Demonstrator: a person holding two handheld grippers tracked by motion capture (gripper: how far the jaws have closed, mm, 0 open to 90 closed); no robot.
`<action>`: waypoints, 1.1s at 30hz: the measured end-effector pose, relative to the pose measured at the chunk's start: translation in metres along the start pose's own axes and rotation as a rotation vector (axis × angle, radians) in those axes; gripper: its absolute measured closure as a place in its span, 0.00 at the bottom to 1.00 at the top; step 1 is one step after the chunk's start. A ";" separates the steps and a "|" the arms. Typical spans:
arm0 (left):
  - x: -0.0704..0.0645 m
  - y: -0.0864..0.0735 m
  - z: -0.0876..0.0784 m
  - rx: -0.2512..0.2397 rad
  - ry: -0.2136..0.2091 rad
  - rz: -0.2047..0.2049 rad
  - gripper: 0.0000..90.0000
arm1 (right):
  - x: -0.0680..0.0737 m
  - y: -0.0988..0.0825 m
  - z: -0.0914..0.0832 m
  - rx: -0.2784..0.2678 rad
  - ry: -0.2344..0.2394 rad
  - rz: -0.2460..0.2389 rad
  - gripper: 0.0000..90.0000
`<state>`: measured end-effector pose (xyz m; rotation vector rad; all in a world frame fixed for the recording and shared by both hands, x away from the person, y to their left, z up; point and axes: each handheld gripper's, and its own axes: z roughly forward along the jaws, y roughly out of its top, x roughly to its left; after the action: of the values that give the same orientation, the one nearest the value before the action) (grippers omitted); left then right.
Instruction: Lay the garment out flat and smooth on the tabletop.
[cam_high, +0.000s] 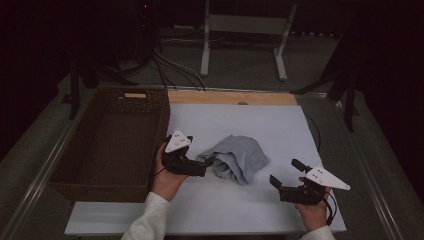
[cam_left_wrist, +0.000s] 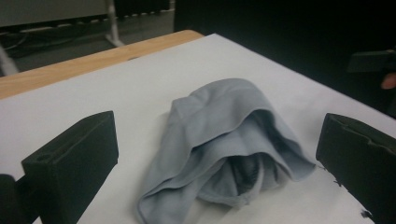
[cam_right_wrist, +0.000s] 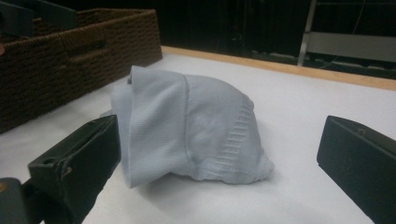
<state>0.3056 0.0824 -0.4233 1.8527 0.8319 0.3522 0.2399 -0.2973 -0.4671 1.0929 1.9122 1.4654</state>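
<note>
While both pairs of jaws stand spread with nothing between them, the left gripper (cam_high: 206, 163) sits at the near-left end of the grey cloth (cam_high: 239, 158), its tips just beside the fabric's edge; whether they touch it cannot be told. Seen along the left gripper's own jaws, the cloth (cam_left_wrist: 224, 140) lies ahead in the gap, bunched and folded over itself with a dark hollow facing the camera. The right gripper (cam_high: 286, 176) is held nearer the front-right corner of the white surface (cam_high: 280, 125), apart from the cloth, jaws pointing toward it. From the right gripper view the cloth (cam_right_wrist: 196, 126) sits as a rounded heap with a ribbed hem. The heap lies about midway across the surface. A brown wicker basket (cam_high: 107, 145) stands along the surface's left edge.
</note>
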 end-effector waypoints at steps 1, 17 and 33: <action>0.000 0.000 0.000 0.002 -0.003 -0.001 0.00 | 0.000 0.000 0.000 0.005 0.000 0.000 0.00; -0.001 0.001 -0.003 -0.003 -0.002 -0.008 0.00 | 0.016 0.023 0.015 0.053 0.044 -0.071 0.00; -0.003 -0.002 -0.002 0.002 -0.016 -0.008 0.00 | 0.033 0.041 0.047 0.088 0.120 -0.103 0.00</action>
<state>0.3011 0.0823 -0.4238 1.8513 0.8292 0.3315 0.2702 -0.2395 -0.4393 0.9478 2.1009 1.4317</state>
